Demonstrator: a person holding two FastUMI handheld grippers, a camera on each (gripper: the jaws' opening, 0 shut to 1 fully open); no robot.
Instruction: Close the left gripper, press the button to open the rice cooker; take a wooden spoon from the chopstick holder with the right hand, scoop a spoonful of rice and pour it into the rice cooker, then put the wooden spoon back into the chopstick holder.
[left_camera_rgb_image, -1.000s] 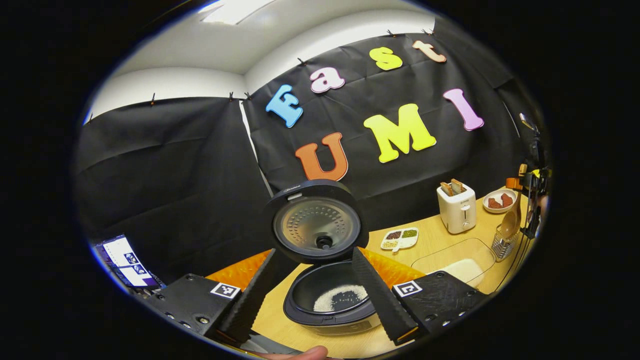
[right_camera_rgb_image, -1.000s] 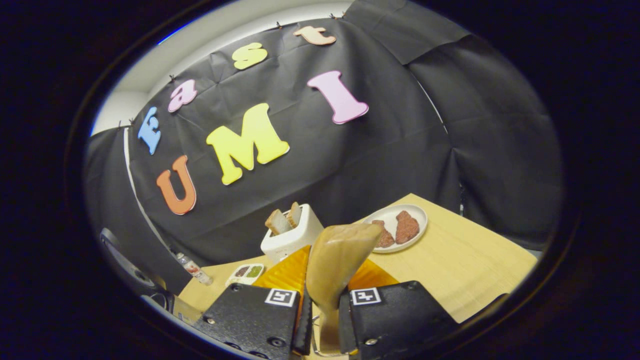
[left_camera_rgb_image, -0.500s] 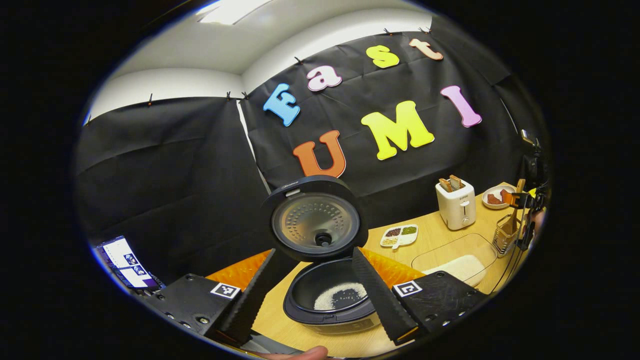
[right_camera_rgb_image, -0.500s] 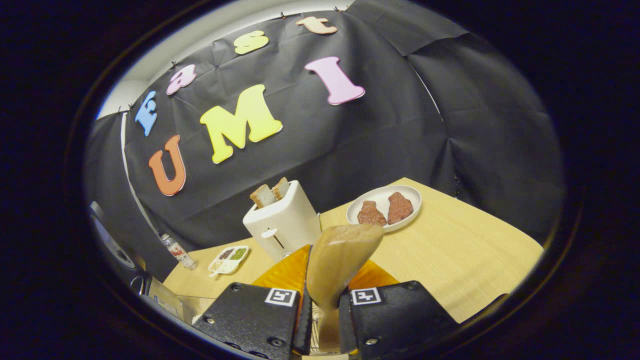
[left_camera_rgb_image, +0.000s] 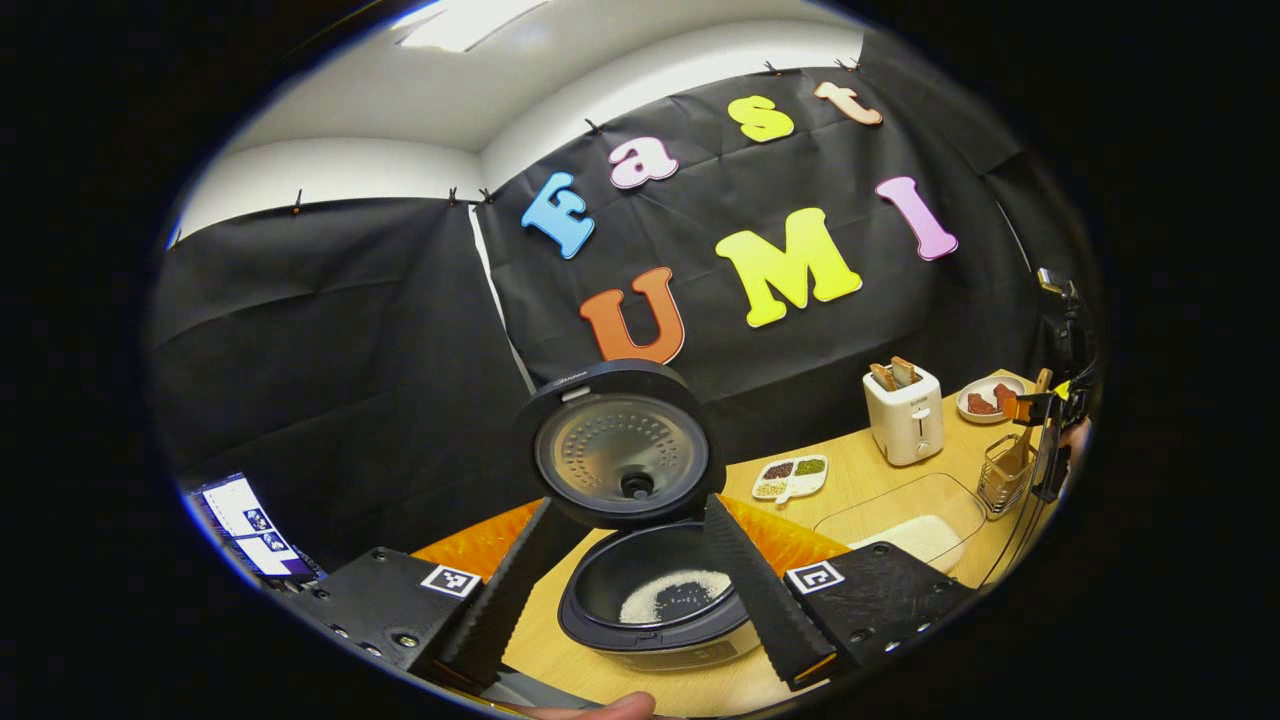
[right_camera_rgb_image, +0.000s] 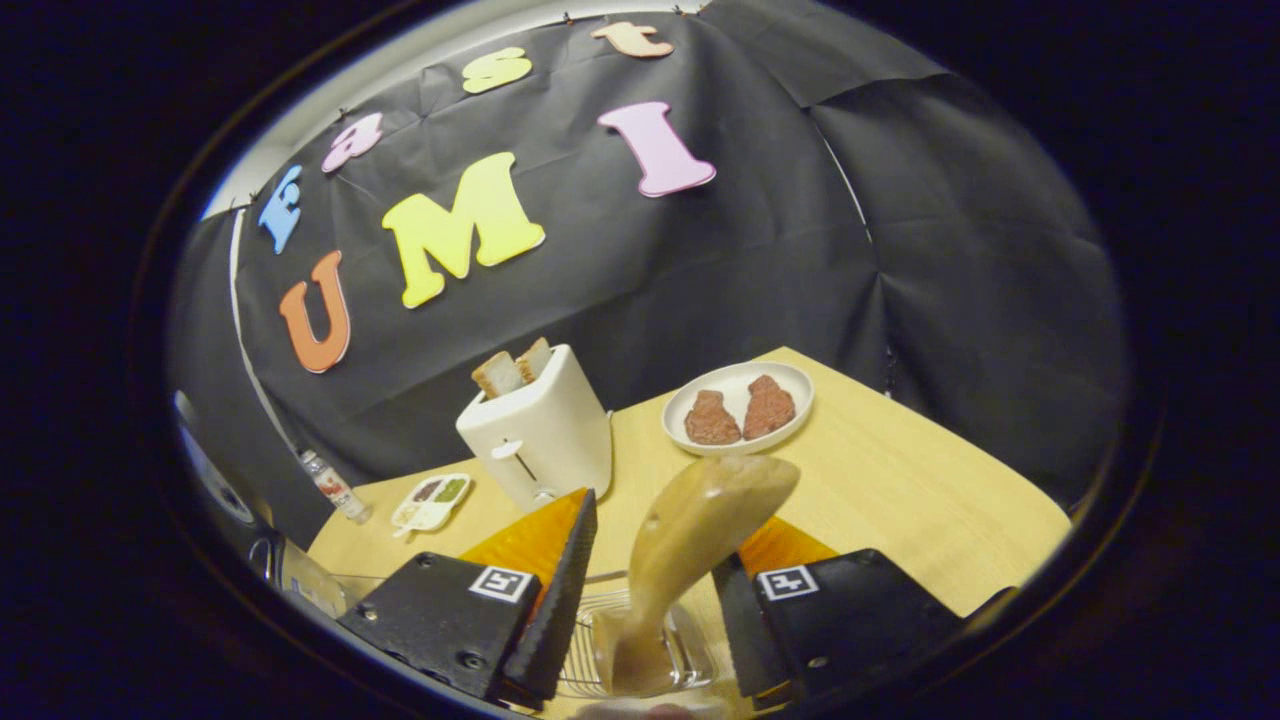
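1. Standing between our right gripper's (right_camera_rgb_image: 650, 610) parted jaws, the wooden spoon (right_camera_rgb_image: 690, 540) has its handle down in the wire chopstick holder (right_camera_rgb_image: 640, 650), bowl up, long axis leaning slightly right; neither finger presses it.
2. We judge the spoon is back in place, so the coming move is a straight retreat.
3. Our left gripper (left_camera_rgb_image: 625, 585) hovers near, jaws apart, framing the open rice cooker (left_camera_rgb_image: 650, 600) with rice inside.
4. The holder sits far right, beside the clear rice tray (left_camera_rgb_image: 900, 520).

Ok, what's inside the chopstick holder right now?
The wooden spoon stands in the wire chopstick holder, bowl end up, between the right gripper's open fingers. The holder's bottom is hidden by the gripper, so anything else inside can't be seen.
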